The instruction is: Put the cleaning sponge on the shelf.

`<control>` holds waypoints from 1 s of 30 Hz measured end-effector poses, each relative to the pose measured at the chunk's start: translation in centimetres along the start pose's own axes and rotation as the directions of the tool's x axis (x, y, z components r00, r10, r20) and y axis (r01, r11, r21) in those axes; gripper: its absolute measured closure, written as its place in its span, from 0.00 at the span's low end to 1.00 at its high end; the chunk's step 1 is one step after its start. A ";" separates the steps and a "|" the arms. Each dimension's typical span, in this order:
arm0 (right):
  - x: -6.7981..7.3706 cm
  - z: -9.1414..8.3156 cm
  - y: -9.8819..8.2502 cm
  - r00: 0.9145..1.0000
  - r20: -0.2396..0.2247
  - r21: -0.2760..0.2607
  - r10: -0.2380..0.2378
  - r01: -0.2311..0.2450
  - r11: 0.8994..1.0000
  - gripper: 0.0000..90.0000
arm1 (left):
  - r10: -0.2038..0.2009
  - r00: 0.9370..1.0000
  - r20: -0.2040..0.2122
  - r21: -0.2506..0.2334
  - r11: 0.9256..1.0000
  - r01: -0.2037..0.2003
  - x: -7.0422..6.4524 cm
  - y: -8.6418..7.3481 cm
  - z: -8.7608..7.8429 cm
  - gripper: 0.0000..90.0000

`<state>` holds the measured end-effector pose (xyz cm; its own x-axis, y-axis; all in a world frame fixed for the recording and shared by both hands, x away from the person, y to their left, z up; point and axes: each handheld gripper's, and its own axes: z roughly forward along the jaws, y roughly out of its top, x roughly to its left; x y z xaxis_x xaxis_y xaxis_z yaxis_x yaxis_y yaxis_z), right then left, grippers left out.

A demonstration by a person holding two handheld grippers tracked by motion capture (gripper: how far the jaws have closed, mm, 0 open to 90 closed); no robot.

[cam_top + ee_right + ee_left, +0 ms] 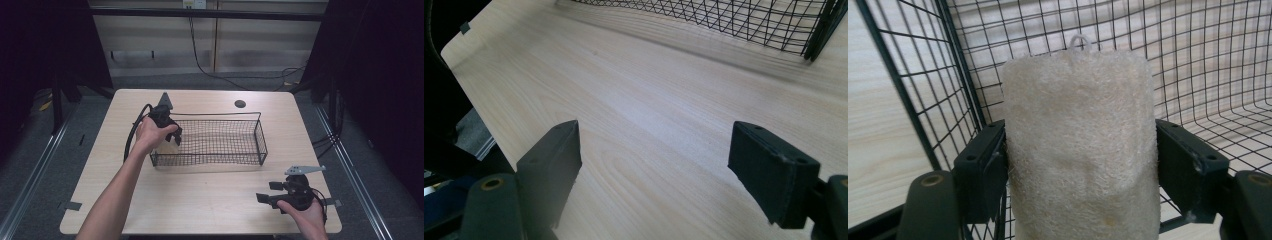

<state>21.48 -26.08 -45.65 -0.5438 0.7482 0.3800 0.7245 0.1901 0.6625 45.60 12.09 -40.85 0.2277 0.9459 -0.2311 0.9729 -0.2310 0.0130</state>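
light: dim, soft overhead | edges dark | near fg blurred

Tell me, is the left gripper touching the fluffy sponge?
Touching. The left gripper view shows the left gripper with both black jaws pressed against the sides of the cream loofah sponge, inside the wire basket.

Loofah pad (1078, 150): pale cream, coarse fibrous weave, roughly rectangular with rounded top corners, 1 small white cord loop at its top edge. Stood upright, long axis vertical, pinched at mid-height from both sides. Sat inside the left end of the black wire basket (260, 135), close to the corner where 2 mesh walls met. In the high view it showed as a pale patch (169, 146) behind the mesh at that same end.
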 end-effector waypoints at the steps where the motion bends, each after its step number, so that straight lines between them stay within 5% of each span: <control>1: 0.0 0.0 0.0 1.000 0.000 0.001 -0.001 0.001 1.000 0.24 | -0.003 1.000 -0.002 -0.002 1.000 0.003 0.0 0.0 0.1 0.31; 18: -0.1 0.0 0.0 1.000 0.001 0.007 0.007 -0.007 1.000 0.23 | 0.011 1.000 -0.012 0.014 1.000 -0.011 -0.2 -0.3 1.0 0.31; 30: 0.0 0.0 0.0 1.000 0.000 0.010 0.000 0.000 1.000 0.23 | -0.019 1.000 -0.007 0.006 1.000 0.019 0.5 -0.1 1.6 0.31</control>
<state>21.47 -26.04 -45.65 -0.5438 0.7483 0.3799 0.7286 0.1964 0.6561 45.54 12.27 -42.54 0.2092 0.9518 -0.2243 0.9768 -0.2140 0.0027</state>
